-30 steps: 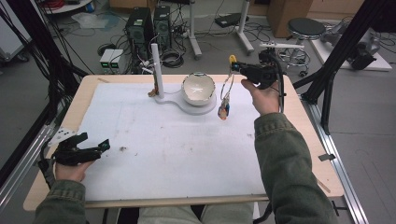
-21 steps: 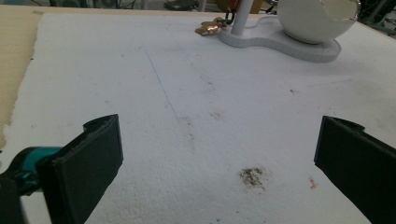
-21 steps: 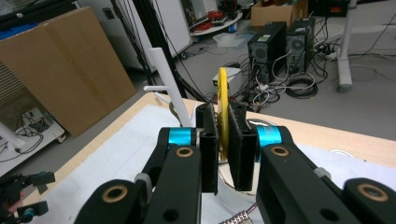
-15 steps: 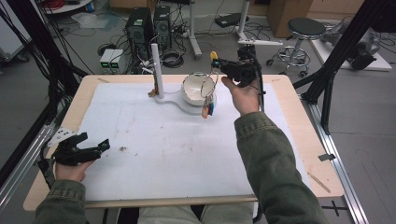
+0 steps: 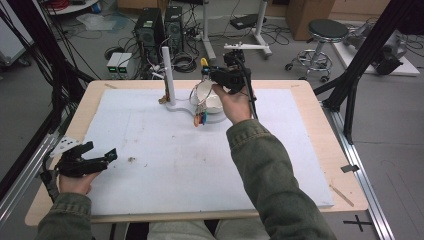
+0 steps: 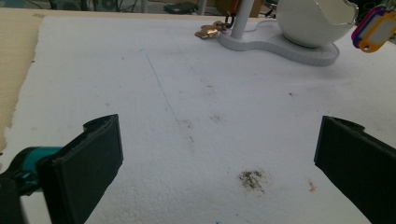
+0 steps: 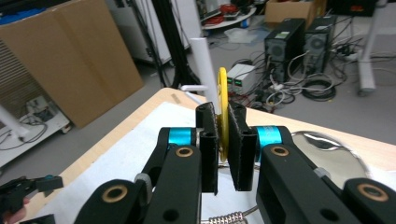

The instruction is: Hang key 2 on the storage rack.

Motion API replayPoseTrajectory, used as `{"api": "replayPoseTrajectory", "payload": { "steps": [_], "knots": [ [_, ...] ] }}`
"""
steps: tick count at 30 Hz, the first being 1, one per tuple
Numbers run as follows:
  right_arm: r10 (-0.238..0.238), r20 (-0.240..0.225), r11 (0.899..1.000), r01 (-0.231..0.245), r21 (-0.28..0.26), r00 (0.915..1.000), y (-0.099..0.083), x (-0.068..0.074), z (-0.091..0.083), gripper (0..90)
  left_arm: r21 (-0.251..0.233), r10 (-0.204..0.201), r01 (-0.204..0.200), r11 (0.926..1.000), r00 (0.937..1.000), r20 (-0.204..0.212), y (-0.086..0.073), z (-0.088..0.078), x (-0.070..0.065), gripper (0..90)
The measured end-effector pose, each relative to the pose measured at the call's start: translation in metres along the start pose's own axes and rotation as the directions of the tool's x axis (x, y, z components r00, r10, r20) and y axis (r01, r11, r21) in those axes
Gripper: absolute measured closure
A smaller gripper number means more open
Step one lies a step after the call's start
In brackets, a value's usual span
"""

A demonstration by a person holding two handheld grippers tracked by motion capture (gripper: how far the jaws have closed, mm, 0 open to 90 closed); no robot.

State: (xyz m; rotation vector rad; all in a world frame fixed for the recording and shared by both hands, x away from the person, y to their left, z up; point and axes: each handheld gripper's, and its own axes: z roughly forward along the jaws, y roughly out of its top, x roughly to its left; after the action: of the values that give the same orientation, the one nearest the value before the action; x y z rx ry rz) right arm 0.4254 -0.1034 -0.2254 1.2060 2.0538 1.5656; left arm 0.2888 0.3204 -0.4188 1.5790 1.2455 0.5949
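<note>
My right gripper (image 7: 223, 140) is shut on a thin yellow ring (image 7: 222, 107), seen edge-on between its pads. In the high view the right gripper (image 5: 216, 75) hovers over the white bowl (image 5: 212, 102) on the white stand (image 5: 181, 107). A bunch of coloured key tags (image 5: 201, 118) dangles below it on a wire loop, in front of the bowl. The stand's upright post (image 5: 167, 75) rises to the left of it. My left gripper (image 5: 102, 159) rests open at the board's near left; nothing lies between its pads (image 6: 93, 163). The tags (image 6: 376, 28) hang beside the bowl (image 6: 313, 21).
A white foam board (image 5: 165, 160) covers the wooden table (image 5: 320, 125). A small brown metal piece (image 6: 210, 31) lies by the post's base. A dark smudge (image 6: 252, 179) marks the board ahead of the left gripper. Computers, cables and a stool stand on the floor beyond.
My right gripper has carried the ring and its hanging tags leftwards, from right of the bowl to above it. The left gripper has stayed where it was.
</note>
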Motion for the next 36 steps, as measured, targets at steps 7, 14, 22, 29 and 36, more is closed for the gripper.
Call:
{"api": "replayPoseTrajectory", "payload": {
  "steps": [7,14,22,29,36],
  "knots": [
    [0.004,-0.009,1.000,-0.004,-0.002,0.9999,-0.003,0.010,0.022,84.5,-0.010,-0.009,0.010,0.9999,0.9998,0.016,0.000,0.000,0.000,1.7],
    [0.029,-0.021,1.000,-0.029,-0.002,0.9994,-0.004,0.013,0.042,84.6,-0.009,-0.008,0.008,0.9999,0.9998,0.019,0.000,0.001,0.001,1.7],
    [0.013,-0.008,1.000,-0.013,0.004,0.9999,0.003,0.018,0.059,84.5,-0.011,-0.002,0.002,0.9999,0.9995,0.032,0.001,0.004,-0.001,1.7],
    [0.021,0.006,1.000,-0.021,-0.002,0.9998,0.009,0.020,0.074,84.6,-0.010,0.000,0.000,0.9999,0.9994,0.034,0.001,0.005,0.000,1.7],
    [0.040,0.008,0.999,-0.040,-0.016,0.9992,0.014,0.018,0.085,84.5,-0.007,0.003,-0.003,1.0000,0.9994,0.035,0.001,0.005,-0.001,1.7]
  ]
}}
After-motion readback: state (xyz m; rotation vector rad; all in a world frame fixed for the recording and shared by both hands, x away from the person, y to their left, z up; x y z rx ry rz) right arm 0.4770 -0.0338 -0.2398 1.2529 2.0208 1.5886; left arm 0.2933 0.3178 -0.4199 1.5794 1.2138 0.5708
